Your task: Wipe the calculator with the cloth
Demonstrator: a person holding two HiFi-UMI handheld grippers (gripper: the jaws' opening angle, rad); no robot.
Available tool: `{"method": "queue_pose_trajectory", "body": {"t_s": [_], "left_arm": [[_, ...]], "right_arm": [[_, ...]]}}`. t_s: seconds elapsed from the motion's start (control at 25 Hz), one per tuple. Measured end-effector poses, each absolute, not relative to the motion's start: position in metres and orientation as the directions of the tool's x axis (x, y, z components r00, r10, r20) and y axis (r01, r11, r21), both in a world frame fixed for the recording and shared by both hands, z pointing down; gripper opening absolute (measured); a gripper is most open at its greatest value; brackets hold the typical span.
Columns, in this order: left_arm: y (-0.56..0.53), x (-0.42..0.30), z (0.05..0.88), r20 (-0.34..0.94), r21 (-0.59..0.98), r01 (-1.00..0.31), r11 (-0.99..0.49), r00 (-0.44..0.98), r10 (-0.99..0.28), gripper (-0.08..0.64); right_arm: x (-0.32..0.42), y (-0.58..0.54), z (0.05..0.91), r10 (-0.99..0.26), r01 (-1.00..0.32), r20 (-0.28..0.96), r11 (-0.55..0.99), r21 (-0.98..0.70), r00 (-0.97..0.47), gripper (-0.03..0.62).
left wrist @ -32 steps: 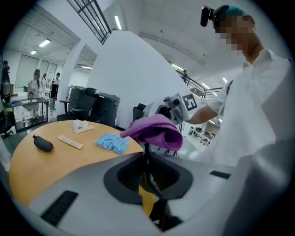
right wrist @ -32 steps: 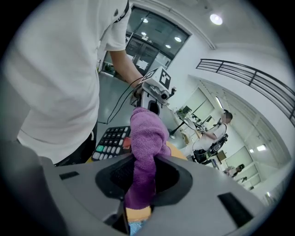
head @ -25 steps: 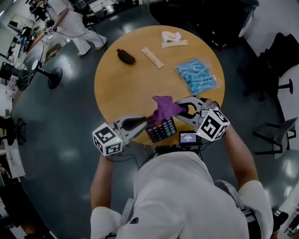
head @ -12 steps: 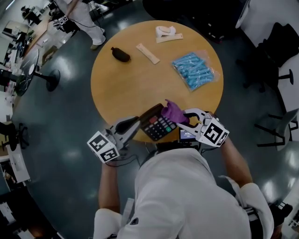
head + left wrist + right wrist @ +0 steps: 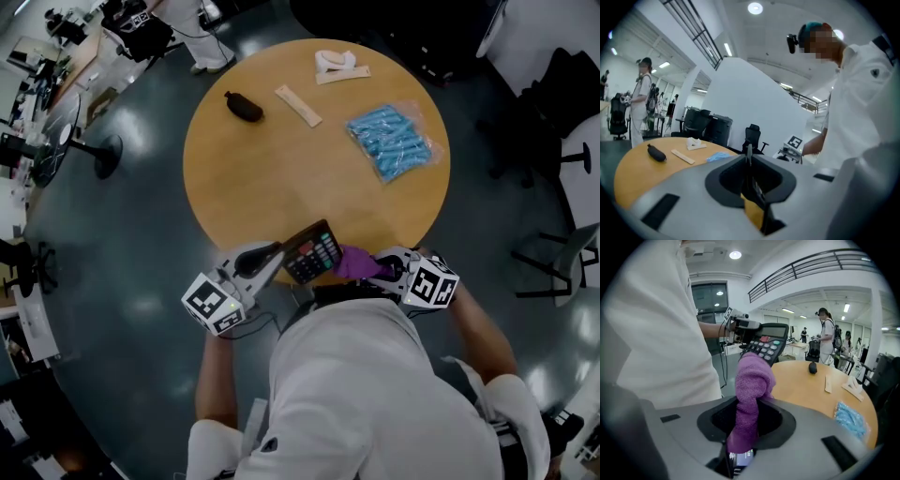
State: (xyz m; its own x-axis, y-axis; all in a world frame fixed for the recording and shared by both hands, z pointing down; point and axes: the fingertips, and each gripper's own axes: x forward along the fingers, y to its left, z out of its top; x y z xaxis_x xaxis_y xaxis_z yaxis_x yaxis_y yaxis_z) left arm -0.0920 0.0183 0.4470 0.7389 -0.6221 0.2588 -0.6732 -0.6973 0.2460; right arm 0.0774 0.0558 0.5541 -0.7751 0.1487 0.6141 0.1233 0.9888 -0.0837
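A black calculator (image 5: 312, 251) with coloured keys is held tilted above the near edge of the round table (image 5: 281, 178). My left gripper (image 5: 274, 261) is shut on its left end. In the left gripper view the calculator (image 5: 751, 185) shows edge-on as a thin dark slab between the closed jaws of the left gripper (image 5: 749, 161). My right gripper (image 5: 377, 269) is shut on a purple cloth (image 5: 353, 263), whose bunched end lies against the calculator's right edge. In the right gripper view the cloth (image 5: 752, 385) rises out of the right gripper (image 5: 747, 411) and meets the calculator (image 5: 767, 344) at its keys.
On the far half of the table lie a black pouch (image 5: 243, 106), a flat wooden stick (image 5: 298, 105), a white bundle (image 5: 335, 64) and a bag of blue items (image 5: 391, 142). Office chairs (image 5: 553, 103) stand to the right, a person (image 5: 827, 336) beyond the table.
My right gripper has drawn the cloth from the calculator's top end down its right side toward me. The calculator has turned a little in the left gripper, which stayed in place.
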Motion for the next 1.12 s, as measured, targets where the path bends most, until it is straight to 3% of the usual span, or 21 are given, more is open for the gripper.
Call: {"method": "queue_pose_trajectory", "body": {"t_s": [0.12, 0.24, 0.32, 0.44, 0.64, 0.8, 1.12], "left_arm": [[0.029, -0.077, 0.437, 0.285, 0.135, -0.634, -0.761, 0.761, -0.583, 0.046], [0.041, -0.057, 0.412, 0.269, -0.004, -0.538, -0.843, 0.811, -0.519, 0.046], [0.048, -0.043, 0.39, 0.272, -0.176, -0.457, -0.872, 0.828, -0.49, 0.046], [0.061, -0.021, 0.361, 0.293, -0.396, -0.356, -0.847, 0.825, -0.484, 0.046], [0.083, 0.006, 0.328, 0.263, -0.504, -0.254, -0.825, 0.866, -0.426, 0.046], [0.09, 0.017, 0.316, 0.202, -0.53, -0.253, -0.81, 0.889, -0.41, 0.046], [0.096, 0.032, 0.293, 0.165, -0.565, -0.244, -0.788, 0.903, -0.398, 0.046]], "right_arm": [[0.088, 0.038, 0.515, 0.197, 0.137, 0.529, 0.979, -0.152, -0.826, 0.098], [0.085, 0.021, 0.431, 0.344, 0.297, 0.42, 0.939, -0.177, -0.84, 0.098], [0.076, 0.021, 0.367, 0.498, 0.445, 0.356, 0.867, -0.224, -0.791, 0.098], [0.064, 0.017, 0.298, 0.675, 0.559, 0.314, 0.733, -0.386, -0.668, 0.098], [0.047, 0.045, 0.257, 0.857, 0.652, 0.251, 0.508, -0.563, -0.45, 0.098], [0.044, 0.058, 0.277, 0.901, 0.652, 0.23, 0.425, -0.628, -0.367, 0.098], [0.048, 0.056, 0.301, 0.88, 0.618, 0.323, 0.474, -0.626, -0.348, 0.098]]}}
